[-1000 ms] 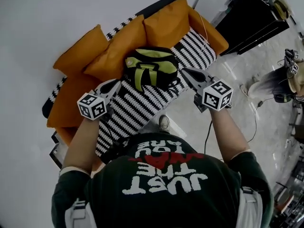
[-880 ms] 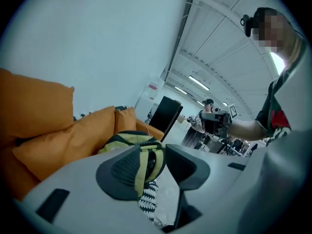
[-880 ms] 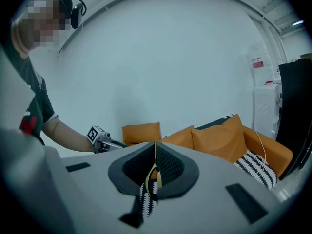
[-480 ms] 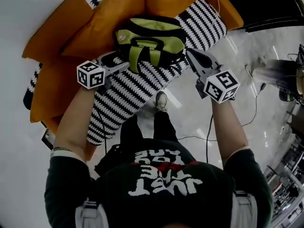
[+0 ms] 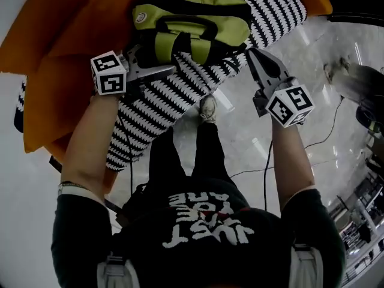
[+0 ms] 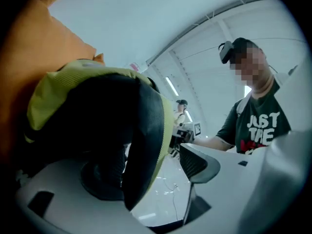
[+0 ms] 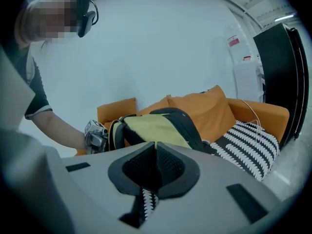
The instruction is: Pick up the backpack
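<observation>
Green-and-black backpack (image 5: 192,17) on striped sofa seat (image 5: 174,101) against orange cushions (image 5: 60,77); left gripper (image 5: 171,70) jaws apart astride its black edge, right gripper (image 5: 253,54) closed, empty, just beside.

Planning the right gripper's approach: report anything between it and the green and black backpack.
Nothing visible blocks it. The right gripper, jaws together, points at the green and black fabric backpack on the black-and-white striped sofa seat, with only open air between. The left gripper is at the backpack's other side, jaws apart.
</observation>
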The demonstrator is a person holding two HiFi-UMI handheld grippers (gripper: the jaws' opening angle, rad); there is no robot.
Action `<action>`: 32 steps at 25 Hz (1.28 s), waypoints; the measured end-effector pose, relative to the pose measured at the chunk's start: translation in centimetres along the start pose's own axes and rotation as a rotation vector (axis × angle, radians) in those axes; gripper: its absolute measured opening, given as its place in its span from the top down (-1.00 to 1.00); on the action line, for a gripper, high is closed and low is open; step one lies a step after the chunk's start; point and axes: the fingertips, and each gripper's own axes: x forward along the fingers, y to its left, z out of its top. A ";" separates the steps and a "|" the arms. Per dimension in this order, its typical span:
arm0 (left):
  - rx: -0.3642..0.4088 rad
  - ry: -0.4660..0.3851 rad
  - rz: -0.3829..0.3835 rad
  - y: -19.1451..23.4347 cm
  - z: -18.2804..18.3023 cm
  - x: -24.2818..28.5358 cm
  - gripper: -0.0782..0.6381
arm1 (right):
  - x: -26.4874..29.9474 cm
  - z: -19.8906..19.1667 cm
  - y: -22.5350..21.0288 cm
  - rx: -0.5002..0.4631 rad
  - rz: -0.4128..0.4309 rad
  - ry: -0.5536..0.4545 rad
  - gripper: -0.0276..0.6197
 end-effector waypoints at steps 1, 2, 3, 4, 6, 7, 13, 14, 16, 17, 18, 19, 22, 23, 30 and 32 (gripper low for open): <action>0.001 0.002 -0.034 -0.6 0.4 0.7 -0.18 | 0.0 -0.4 -0.3 0.006 0.000 0.006 0.82; 0.005 0.005 -0.061 -1.0 0.9 1.3 -0.18 | 0.0 -0.6 -0.5 0.011 -0.001 0.010 0.82; 0.010 0.009 -0.078 -1.3 1.3 1.9 -0.18 | 0.0 -0.8 -0.8 0.018 -0.003 0.012 0.82; 0.017 0.011 -0.086 -1.5 1.6 2.3 -0.18 | -0.1 -0.9 -0.9 0.027 -0.006 0.012 0.82; 0.044 0.007 -0.082 -1.9 2.4 2.9 -0.12 | -0.2 -1.1 -1.0 0.042 -0.008 0.011 0.82; 0.063 -0.005 -0.070 -2.1 2.9 3.1 -0.01 | -0.4 -1.2 -1.0 0.046 -0.006 0.012 0.82; 0.127 -0.158 -0.057 -4.8 6.7 2.5 0.59 | -2.1 -1.5 0.0 0.046 0.003 0.003 0.82; 0.131 -0.177 -0.071 -5.3 7.1 2.4 0.61 | -2.2 -1.5 0.0 0.043 0.003 0.000 0.82; 0.140 -0.206 -0.100 -6.0 7.8 2.4 0.63 | -2.3 -1.4 -0.2 0.038 0.002 -0.007 0.82; 0.144 -0.221 -0.111 -6.3 8.3 2.4 0.64 | -2.4 -1.2 -0.3 0.036 0.001 -0.010 0.82; 0.148 -0.234 -0.117 -6.8 9.0 2.2 0.64 | -2.5 -0.8 -0.3 0.036 0.001 -0.014 0.82; 0.152 -0.245 -0.120 -7.4 9.7 1.9 0.64 | -2.8 -0.2 -0.1 0.035 0.001 -0.017 0.82; 0.163 -0.237 -0.126 -9.7 10.9 1.3 0.65 | -3.7 1.9 1.0 0.027 0.004 -0.028 0.82; 0.165 -0.230 -0.133 -10.4 11.0 1.3 0.65 | -3.9 2.5 1.3 0.021 0.003 -0.035 0.82; 0.137 -0.283 -0.190 -14.1 12.4 1.0 0.66 | -4.9 5.2 3.4 -0.024 0.002 -0.056 0.82; 0.145 -0.285 -0.204 -15.3 13.4 1.7 0.66 | -5.5 6.3 3.4 -0.035 -0.003 -0.064 0.82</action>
